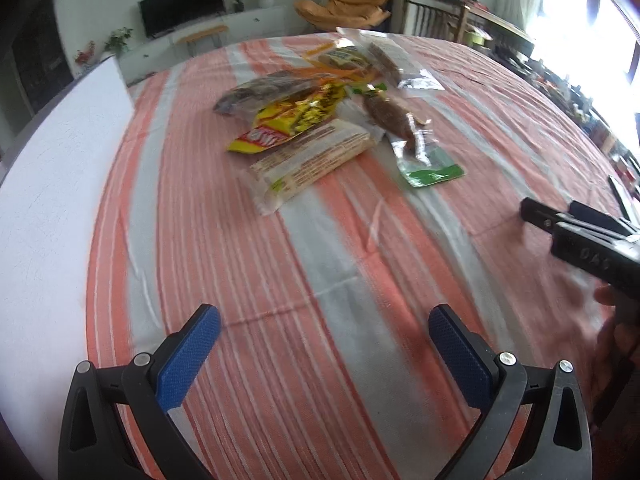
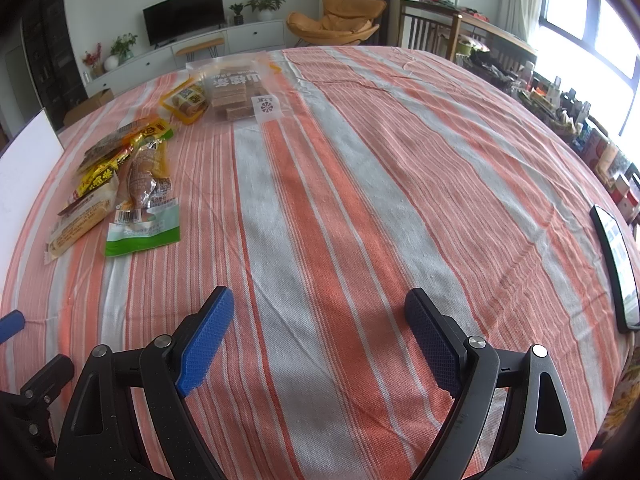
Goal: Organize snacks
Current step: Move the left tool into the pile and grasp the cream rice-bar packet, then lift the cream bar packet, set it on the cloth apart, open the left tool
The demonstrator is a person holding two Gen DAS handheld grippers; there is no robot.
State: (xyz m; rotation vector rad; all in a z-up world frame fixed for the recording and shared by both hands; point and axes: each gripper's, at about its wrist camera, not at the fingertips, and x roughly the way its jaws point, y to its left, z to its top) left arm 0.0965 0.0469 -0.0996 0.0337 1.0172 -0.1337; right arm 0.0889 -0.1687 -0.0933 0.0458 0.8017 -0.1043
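Over the striped tablecloth (image 2: 360,160), both the left gripper (image 1: 324,344) and the right gripper (image 2: 320,332) hang spread and empty; snack packets (image 2: 120,184) lie far left.

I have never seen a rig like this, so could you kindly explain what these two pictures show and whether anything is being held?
There is no robot: a person carries two handheld clamps with blue-padded black fingers. One picture looks along the left gripper, the other along the right gripper. Both are open and empty above an orange-and-grey striped tablecloth. On it lie snacks: a green-edged clear sausage pack, a yellow crinkly wrapper, a pale long biscuit pack and a clear bag of brown bars.
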